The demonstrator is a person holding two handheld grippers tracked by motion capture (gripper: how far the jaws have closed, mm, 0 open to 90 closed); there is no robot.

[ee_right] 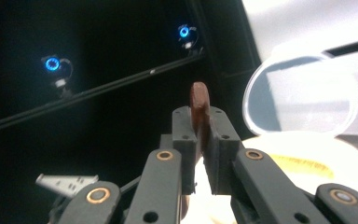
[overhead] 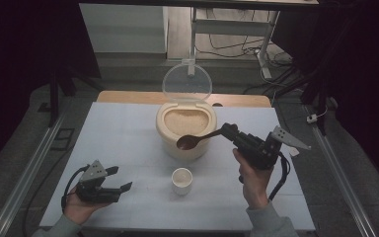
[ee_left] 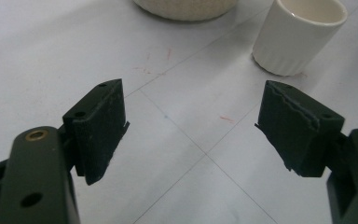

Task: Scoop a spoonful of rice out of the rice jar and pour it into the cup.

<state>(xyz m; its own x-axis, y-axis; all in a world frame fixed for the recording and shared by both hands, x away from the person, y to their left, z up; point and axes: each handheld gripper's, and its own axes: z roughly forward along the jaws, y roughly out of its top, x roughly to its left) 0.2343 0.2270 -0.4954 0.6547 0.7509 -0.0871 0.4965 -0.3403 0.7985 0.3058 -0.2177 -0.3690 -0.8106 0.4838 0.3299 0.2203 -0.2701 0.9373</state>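
On the counter (overhead: 128, 143), the right tool (overhead: 225, 131) is clamping a wooden spoon (overhead: 192, 141) over the rice bin (overhead: 186, 131); the left tool (overhead: 119, 178) is resting apart near the cup (overhead: 181, 180).

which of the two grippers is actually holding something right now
The right gripper: its jaws are shut on the handle of a brown wooden spoon above the rice container. The left gripper rests open on the table.

The left gripper (overhead: 120, 178) rests low with jaws spread wide, left of the cup (overhead: 182, 180), while the right gripper (overhead: 225, 131), raised right of it, is clamped on a spoon (overhead: 193, 140).
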